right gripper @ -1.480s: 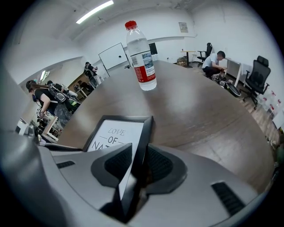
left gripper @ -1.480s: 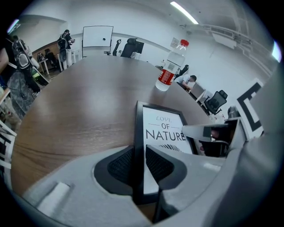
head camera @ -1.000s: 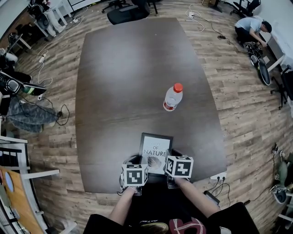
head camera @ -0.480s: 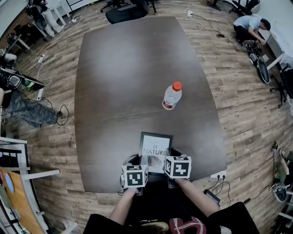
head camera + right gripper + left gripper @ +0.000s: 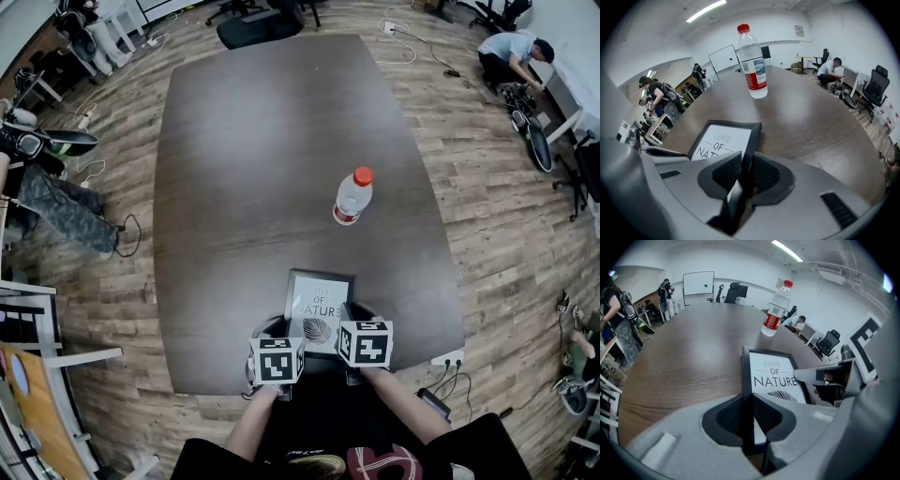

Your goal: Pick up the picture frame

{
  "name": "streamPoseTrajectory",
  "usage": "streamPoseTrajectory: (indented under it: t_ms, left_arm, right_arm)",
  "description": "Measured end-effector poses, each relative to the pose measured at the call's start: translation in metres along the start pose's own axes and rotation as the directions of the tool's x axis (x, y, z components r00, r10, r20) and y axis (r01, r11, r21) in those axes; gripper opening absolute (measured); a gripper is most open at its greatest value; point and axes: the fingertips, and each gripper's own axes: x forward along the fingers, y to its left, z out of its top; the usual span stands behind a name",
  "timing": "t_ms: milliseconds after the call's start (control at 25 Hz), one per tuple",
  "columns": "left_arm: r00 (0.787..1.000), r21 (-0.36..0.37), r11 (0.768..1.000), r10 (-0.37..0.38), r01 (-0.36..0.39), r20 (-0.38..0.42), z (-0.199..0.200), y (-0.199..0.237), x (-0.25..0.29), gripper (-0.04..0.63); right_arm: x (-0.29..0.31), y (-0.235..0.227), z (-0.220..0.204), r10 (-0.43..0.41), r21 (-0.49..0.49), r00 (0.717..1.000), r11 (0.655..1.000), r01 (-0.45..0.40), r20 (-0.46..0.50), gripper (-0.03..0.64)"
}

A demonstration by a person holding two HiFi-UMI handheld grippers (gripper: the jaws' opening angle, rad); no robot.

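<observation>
The picture frame [image 5: 319, 298], black-edged with a white "LOVE OF NATURE" print, is at the near end of the dark table [image 5: 262, 141]. My left gripper [image 5: 289, 330] is shut on its left edge; in the left gripper view the black pads of the left gripper [image 5: 749, 416] press that edge of the picture frame [image 5: 773, 373]. My right gripper [image 5: 349, 325] is shut on the right edge. The right gripper view shows the right gripper [image 5: 745, 173] pinching the rim of the picture frame [image 5: 723, 139]. The frame's near end is hidden under the marker cubes.
A clear water bottle [image 5: 353, 197] with a red cap and red label stands upright on the table beyond the frame, also seen as the bottle [image 5: 775, 310] and the bottle [image 5: 752, 61]. Office chairs, cables and people stand around the table on the wood floor.
The picture frame has tipped slightly between the two grippers, which stay in place. A person at the left edge of the room has shifted.
</observation>
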Motion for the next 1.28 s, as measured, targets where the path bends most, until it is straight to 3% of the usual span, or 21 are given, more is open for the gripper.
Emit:
streamPoseTrajectory:
  t_ms: [320, 1280]
  left_arm:
    - [1.0, 0.031, 1.0, 0.001, -0.001, -0.005, 0.005, -0.005, -0.003, 0.072]
    - [0.993, 0.09, 0.995, 0.038, -0.048, 0.109, 0.029, -0.016, -0.039, 0.072]
  right_arm:
    - [-0.003, -0.004, 0.001, -0.001, 0.012, 1.0, 1.0, 0.001, 0.013, 0.086]
    - [-0.034, 0.002, 0.026, 0.034, 0.001, 0.99, 0.999, -0.034, 0.134, 0.084]
